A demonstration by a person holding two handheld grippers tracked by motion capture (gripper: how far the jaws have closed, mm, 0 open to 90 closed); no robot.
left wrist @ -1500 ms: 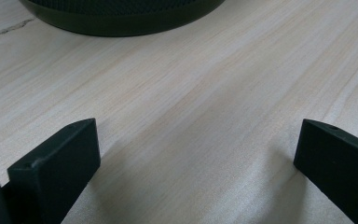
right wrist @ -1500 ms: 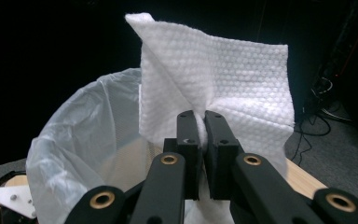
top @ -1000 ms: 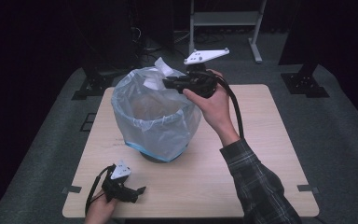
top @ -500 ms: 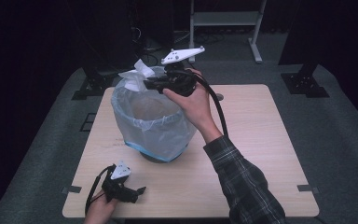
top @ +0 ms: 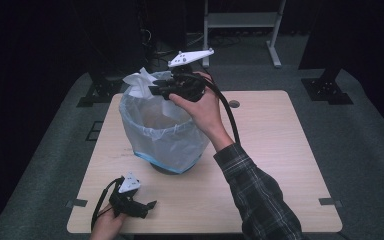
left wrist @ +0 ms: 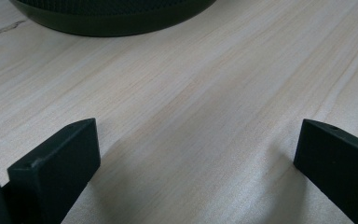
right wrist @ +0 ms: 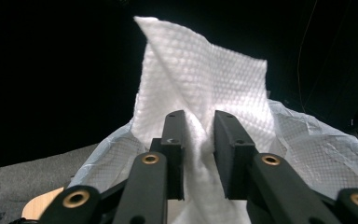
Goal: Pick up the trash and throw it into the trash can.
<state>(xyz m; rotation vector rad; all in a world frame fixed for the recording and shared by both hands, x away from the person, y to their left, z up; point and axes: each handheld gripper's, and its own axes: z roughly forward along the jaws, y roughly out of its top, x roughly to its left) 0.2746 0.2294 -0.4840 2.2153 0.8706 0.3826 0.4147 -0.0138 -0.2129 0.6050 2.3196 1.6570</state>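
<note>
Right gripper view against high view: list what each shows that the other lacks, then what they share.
Right gripper view alone: the embossed weave of the paper towel and its pinch between the two jaws. High view alone: the wooden table, the left gripper resting on it, and the plaid sleeve. Both: the right gripper holding the towel above the bin liner.
</note>
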